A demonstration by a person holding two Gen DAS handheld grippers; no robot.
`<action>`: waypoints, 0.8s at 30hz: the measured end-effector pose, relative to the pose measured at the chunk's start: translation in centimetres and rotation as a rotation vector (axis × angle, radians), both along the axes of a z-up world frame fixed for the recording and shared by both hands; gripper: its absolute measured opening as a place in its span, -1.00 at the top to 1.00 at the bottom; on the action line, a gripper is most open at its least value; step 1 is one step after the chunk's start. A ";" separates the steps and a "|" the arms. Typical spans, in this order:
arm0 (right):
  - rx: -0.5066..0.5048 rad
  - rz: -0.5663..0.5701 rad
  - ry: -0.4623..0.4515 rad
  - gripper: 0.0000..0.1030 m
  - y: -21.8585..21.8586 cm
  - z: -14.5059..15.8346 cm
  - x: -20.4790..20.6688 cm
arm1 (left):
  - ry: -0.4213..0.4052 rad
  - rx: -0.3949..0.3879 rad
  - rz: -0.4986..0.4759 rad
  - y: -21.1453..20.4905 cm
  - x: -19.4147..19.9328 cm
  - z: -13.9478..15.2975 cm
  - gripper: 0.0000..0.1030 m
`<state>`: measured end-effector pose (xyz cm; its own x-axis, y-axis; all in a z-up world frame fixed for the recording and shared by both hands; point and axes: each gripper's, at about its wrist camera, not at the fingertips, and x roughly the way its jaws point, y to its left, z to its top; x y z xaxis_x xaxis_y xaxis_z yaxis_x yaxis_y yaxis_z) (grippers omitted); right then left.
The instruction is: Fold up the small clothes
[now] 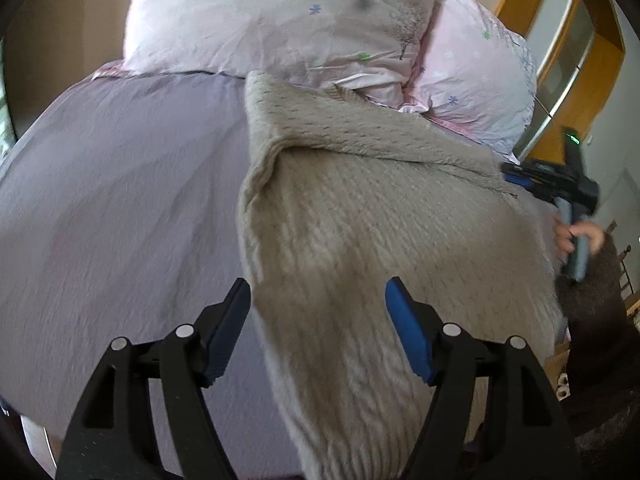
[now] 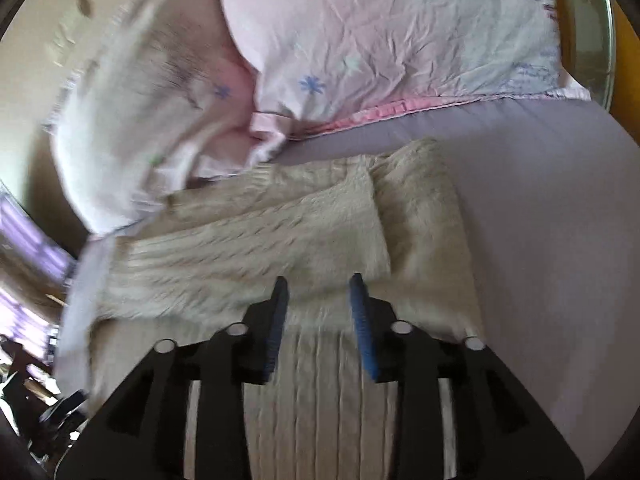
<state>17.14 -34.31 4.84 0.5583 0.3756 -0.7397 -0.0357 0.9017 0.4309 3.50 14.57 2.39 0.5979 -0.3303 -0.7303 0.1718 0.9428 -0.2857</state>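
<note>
A beige knit sweater (image 1: 360, 240) lies on a bed (image 1: 120, 200) covered with a lilac sheet, its top end just beside two pink flowered pillows (image 1: 280, 20) stacked at the head. The knit is already partly folded: in the left wrist view a band along the pillow side is turned over onto the body, and in the right wrist view one layer, probably a sleeve or side panel, lies doubled across the middle with its edge running toward the pillows. The garment seems laid flat here because the sheet gives a broad, even surface for squaring up the folds.

The left gripper (image 1: 318, 296) hangs above the end of the sweater farthest from the pillows, its jaws spread wide and holding nothing; the knit's left edge runs between the blue pads (image 1: 408, 336), which looks like a line-up for taking that edge. The right gripper (image 2: 318, 292) is low over the sweater's ribbed part, on the side away from the pillows, jaws parted with a moderate gap and no cloth seen between them; whether the tips touch the knit cannot be told, since the frame is blurred. In the left wrist view the same tool shows at the sweater's far right edge, held in the person's hand (image 1: 576, 236).

The fold appears to be midway. The thick, soft knit will likely bunch, so a pinch should probably catch a single edge cleanly.
</note>
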 end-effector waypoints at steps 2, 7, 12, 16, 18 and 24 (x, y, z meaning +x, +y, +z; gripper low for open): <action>0.028 0.005 -0.016 -0.01 -1.2 0.3 -2.8 | 0.009 -0.022 0.016 0.7 -0.7 -0.2 -0.36; 0.095 -0.042 0.031 -0.01 -5.4 -0.9 -9.9 | 0.027 -0.067 0.010 1.3 -3.1 -0.8 -0.35; 0.161 -0.045 0.065 0.01 -7.0 -2.3 -16.0 | 0.016 -0.061 -0.014 0.6 -5.4 -0.9 -0.32; 0.256 0.041 0.039 0.24 -6.0 -2.5 -19.9 | 0.001 0.005 -0.029 -0.6 -7.2 -1.0 -0.10; 0.319 0.089 0.042 0.37 -5.6 -3.0 -21.1 | 0.000 0.021 -0.040 -1.1 -7.9 -1.1 0.30; 0.445 0.135 0.023 0.82 -5.7 -3.6 -21.3 | 0.029 -0.045 -0.047 -0.6 -7.7 -1.4 0.83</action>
<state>-4.20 -40.04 1.27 0.4676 0.7274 -0.5022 -0.1259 0.6172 0.7767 -4.17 14.01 0.97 0.5594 -0.3904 -0.7312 0.2067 0.9200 -0.3330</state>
